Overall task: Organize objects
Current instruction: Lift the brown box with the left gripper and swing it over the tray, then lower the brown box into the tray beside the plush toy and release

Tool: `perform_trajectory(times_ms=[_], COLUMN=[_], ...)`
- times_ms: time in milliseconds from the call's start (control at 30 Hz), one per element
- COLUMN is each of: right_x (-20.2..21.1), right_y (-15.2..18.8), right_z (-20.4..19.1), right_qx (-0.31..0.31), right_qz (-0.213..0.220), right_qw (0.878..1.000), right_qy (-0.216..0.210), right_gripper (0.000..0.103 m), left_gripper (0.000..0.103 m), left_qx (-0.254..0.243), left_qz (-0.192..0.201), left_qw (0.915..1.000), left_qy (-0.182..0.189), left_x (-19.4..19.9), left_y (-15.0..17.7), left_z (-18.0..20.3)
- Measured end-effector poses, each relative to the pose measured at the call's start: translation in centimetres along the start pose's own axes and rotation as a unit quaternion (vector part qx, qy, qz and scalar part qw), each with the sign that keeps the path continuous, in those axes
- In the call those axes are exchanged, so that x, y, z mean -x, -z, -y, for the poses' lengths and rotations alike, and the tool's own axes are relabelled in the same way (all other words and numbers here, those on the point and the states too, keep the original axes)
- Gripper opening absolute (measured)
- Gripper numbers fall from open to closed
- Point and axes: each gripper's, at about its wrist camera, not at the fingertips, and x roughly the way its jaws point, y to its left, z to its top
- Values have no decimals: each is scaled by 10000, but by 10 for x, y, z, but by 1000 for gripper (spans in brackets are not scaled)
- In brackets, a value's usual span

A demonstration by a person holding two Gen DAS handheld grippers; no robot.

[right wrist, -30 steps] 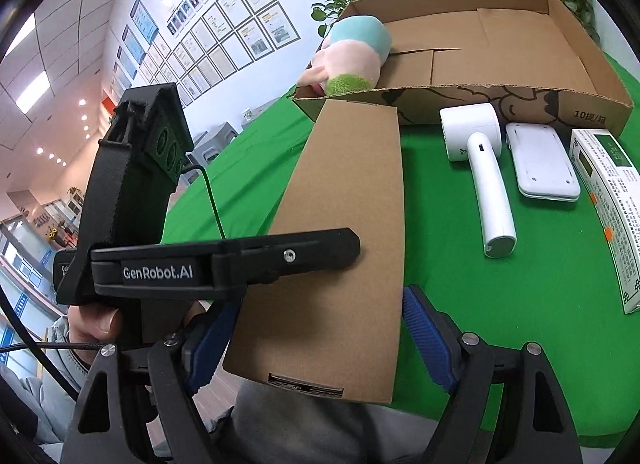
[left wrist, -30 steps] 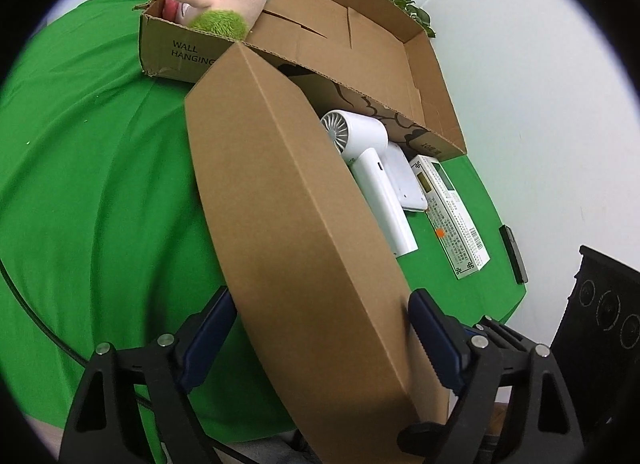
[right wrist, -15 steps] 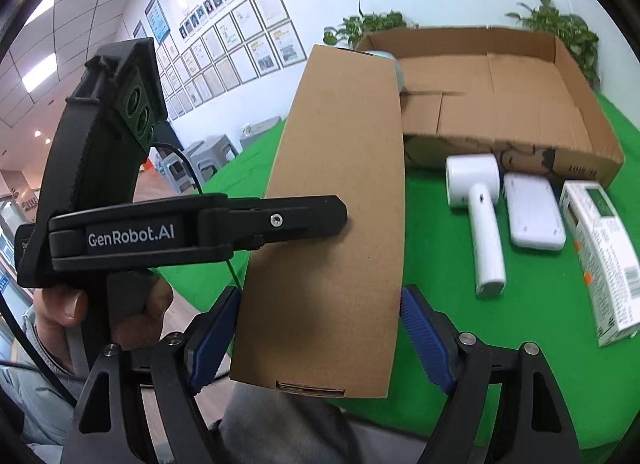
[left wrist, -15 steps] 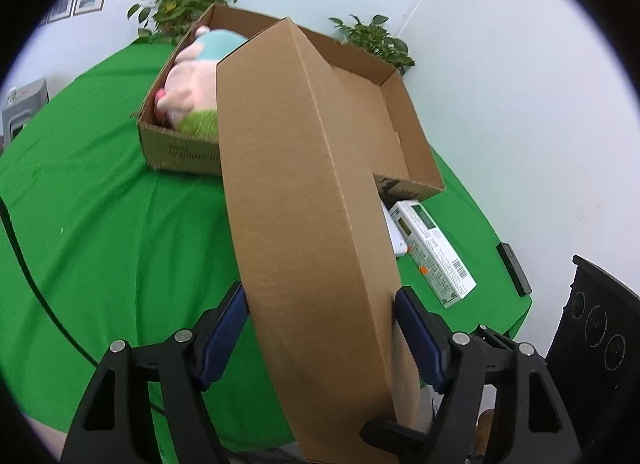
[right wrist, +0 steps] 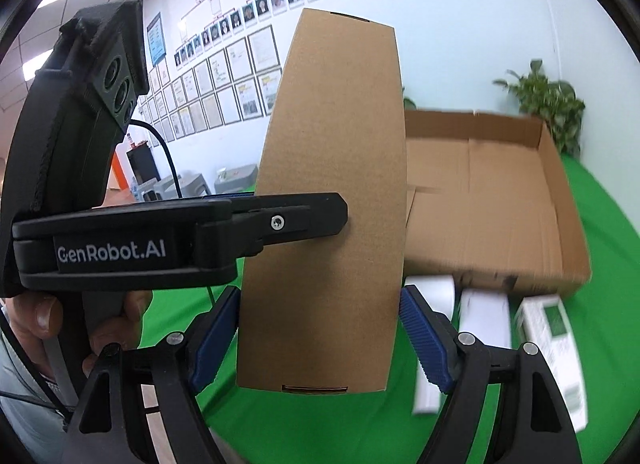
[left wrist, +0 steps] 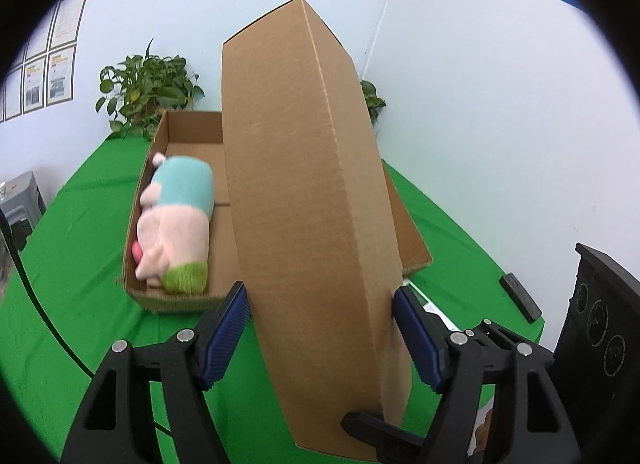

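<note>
A long closed brown cardboard box (left wrist: 304,184) is lifted above the green table, tilted with its far end up. My left gripper (left wrist: 320,304) is shut on its near end, blue pads pressing both long sides. My right gripper (right wrist: 320,304) is shut on the same box (right wrist: 332,168), pads on both sides. In the right wrist view one of the left gripper's fingers (right wrist: 280,220) lies across the box's left face, held by a person's hand (right wrist: 48,316). Behind stands an open shallow cardboard tray (left wrist: 188,136) holding a pink and teal plush toy (left wrist: 176,220).
On the green cloth in front of the tray (right wrist: 552,168) lie a white hair dryer (right wrist: 432,288), a white flat device (right wrist: 484,316) and a green-white carton (right wrist: 552,344). A black remote (left wrist: 520,298) sits near the table's right edge. Potted plants (left wrist: 148,84) stand behind.
Both grippers have risen with the long box, lifting it off the table and tilting its far end upward. The tray and the items on the cloth now sit lower in view.
</note>
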Motion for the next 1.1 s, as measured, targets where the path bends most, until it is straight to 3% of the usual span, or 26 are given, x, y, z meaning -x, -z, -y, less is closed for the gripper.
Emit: perform_trajectory(times_ms=[467, 767, 1100], right_x=[-50, -108, -206], right_y=[-87, -112, -122], right_z=[26, 54, 133], right_qx=[-53, -383, -1023], right_qz=[218, -106, -508], right_qw=[9996, 9976, 9862], right_qy=[-192, -576, -1201], right_gripper=[77, 77, 77], left_gripper=[72, 72, 72], left_qx=[-211, -181, -432], left_qz=[145, -150, -675], left_qw=[9991, 9974, 9891], left_qy=[-344, -677, -1239], left_x=[-23, -63, -113], left_y=[-68, -83, -93], left_z=[-33, -56, -78])
